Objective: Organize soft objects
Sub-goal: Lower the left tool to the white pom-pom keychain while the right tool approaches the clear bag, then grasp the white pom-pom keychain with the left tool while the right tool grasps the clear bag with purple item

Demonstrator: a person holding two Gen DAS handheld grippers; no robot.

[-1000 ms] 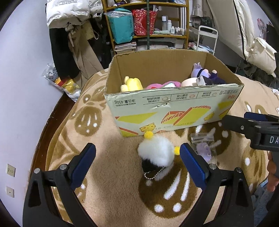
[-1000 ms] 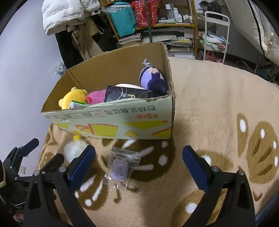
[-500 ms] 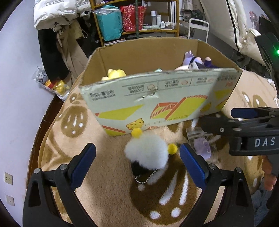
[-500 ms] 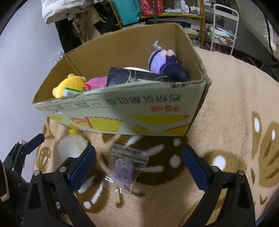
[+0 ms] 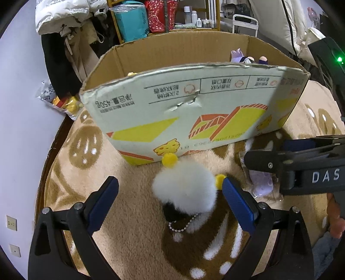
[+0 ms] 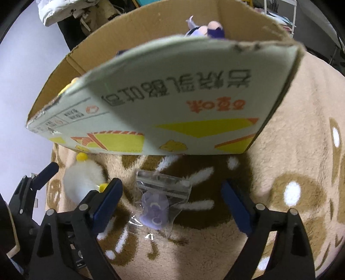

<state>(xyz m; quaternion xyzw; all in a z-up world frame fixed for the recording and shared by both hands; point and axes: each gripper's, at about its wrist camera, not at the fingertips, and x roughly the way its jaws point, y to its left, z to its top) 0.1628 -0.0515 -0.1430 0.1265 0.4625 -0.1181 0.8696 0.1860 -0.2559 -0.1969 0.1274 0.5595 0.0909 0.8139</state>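
A fluffy white plush (image 5: 185,189) with yellow pom-poms, a black base and a bead chain lies on the carpet before a cardboard box (image 5: 194,107). My left gripper (image 5: 170,202) is open, its blue pads either side of the plush, low over it. A clear zip bag with a small purple toy (image 6: 155,206) lies to the right. My right gripper (image 6: 172,202) is open, its pads straddling the bag. The white plush also shows in the right wrist view (image 6: 82,183). The box (image 6: 172,107) holds a purple plush (image 6: 204,30) and other toys.
A beige carpet with brown animal shapes (image 5: 133,226) covers the floor. A shelf with bags and bottles (image 5: 163,17), hanging clothes (image 5: 64,53) and a bag of toys (image 5: 58,101) stand behind and left of the box. The right gripper's arm (image 5: 301,163) crosses the left wrist view.
Both grippers have dropped lower and moved closer to the box. The white plush now sits between the left pads and the bag between the right pads. Both stay open.
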